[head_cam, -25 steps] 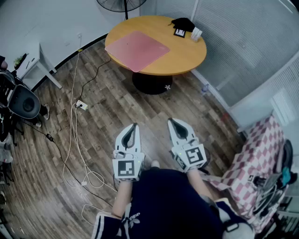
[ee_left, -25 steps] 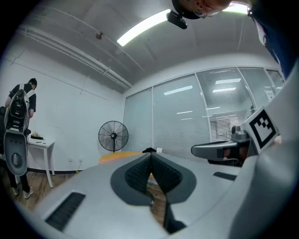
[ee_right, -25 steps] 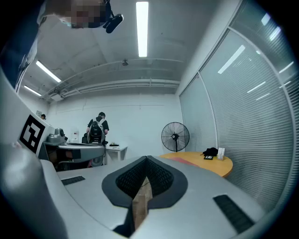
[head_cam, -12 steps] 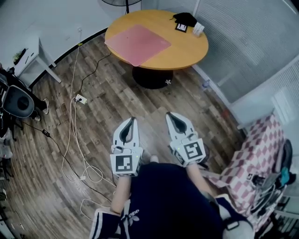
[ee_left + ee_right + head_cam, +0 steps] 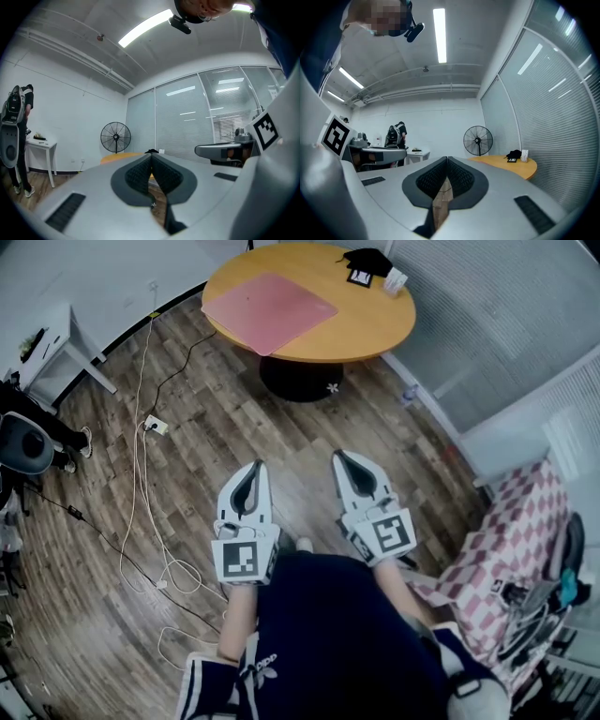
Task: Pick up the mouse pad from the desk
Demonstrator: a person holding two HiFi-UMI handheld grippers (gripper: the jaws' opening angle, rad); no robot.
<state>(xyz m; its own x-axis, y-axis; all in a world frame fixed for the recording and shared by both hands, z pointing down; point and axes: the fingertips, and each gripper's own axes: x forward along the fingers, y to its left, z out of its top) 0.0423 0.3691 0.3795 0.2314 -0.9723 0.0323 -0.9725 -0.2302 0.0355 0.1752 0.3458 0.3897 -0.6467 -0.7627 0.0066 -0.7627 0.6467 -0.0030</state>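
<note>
Two grey and white grippers are held side by side, low in front of the person, and both point toward the table. The left gripper (image 5: 255, 467) has its fingers pressed together, and nothing is between them. The right gripper (image 5: 340, 457) has its fingers together too and holds nothing.

The flat pink square mouse pad (image 5: 270, 311) lies on the round yellow wooden table (image 5: 375, 329). Its near corner comes right up to the table's edge. The mouse pad is well apart from both grippers.

A floppy black thing (image 5: 367, 259) and a small white box (image 5: 395, 280) sit on the far side of the table. Long white cords (image 5: 141, 474) lie on the brown wooden floor (image 5: 309, 446). A red and white checked cloth (image 5: 511, 549) is off to the right. A round black fan (image 5: 116, 137) stands behind the table.
</note>
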